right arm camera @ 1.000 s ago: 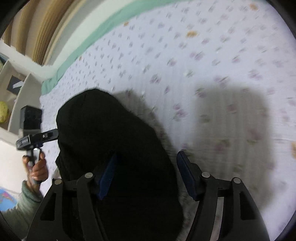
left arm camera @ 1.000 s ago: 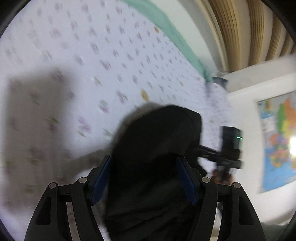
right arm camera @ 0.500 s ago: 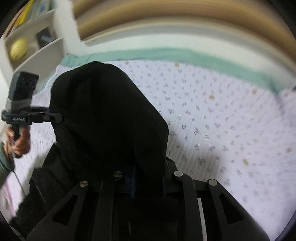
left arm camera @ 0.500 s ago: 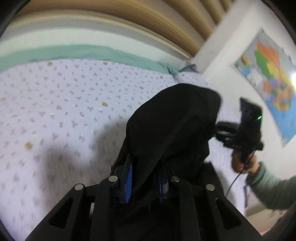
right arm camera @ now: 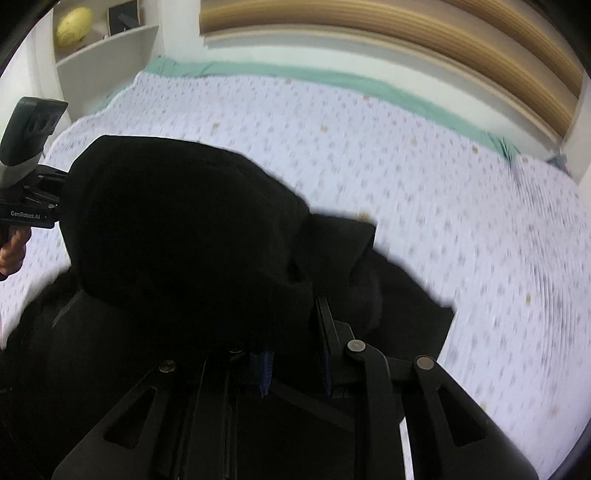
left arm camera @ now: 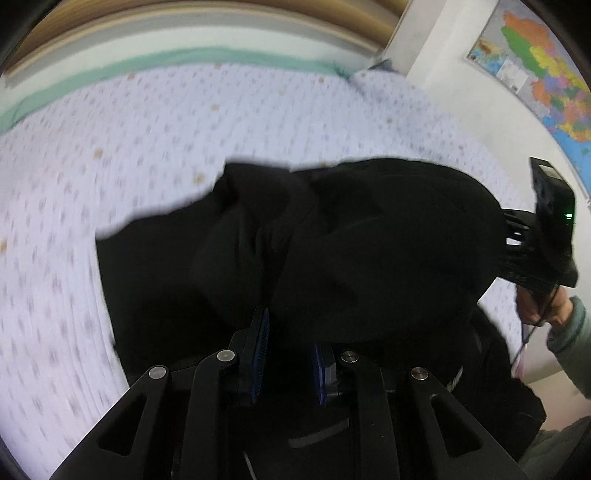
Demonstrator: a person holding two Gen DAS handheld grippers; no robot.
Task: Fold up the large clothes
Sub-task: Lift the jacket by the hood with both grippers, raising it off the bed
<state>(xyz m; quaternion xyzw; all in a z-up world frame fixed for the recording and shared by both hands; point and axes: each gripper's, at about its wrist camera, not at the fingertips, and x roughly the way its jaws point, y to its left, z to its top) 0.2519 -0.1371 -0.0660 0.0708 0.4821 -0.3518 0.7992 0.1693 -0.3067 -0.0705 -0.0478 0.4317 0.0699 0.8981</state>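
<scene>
The left gripper (left arm camera: 290, 332) has its two fingers drawn close together, and a thick fold of the black garment (left arm camera: 332, 240) is pinched between their blue pads (left arm camera: 260, 350); the cloth rises out of the narrow gap and bulges forward and to the right, hiding the fingertips. From this view the garment spreads across the middle of the picture, its lower left part lying on the floral bedsheet (left arm camera: 110, 147), which is pale lilac with small blurred flower prints, while its right part hangs bunched near the right gripper's black body, held in a hand (left arm camera: 543, 306) at the right edge. In the right wrist view, the right gripper (right arm camera: 295, 354) is likewise nearly closed, with the same black garment (right arm camera: 184, 229) clamped between its fingers; the cloth heaps up over the left finger and covers most of it, and only the right finger's edge (right arm camera: 325, 332) shows clearly. A flap of the garment extends to the right onto the bedsheet (right arm camera: 443, 166). The left gripper's body appears at the left edge, just beside the cloth. A green sheet edge (right arm camera: 332, 79), a wooden headboard (right arm camera: 406, 33) and a wall map (left arm camera: 543, 62) lie beyond.
</scene>
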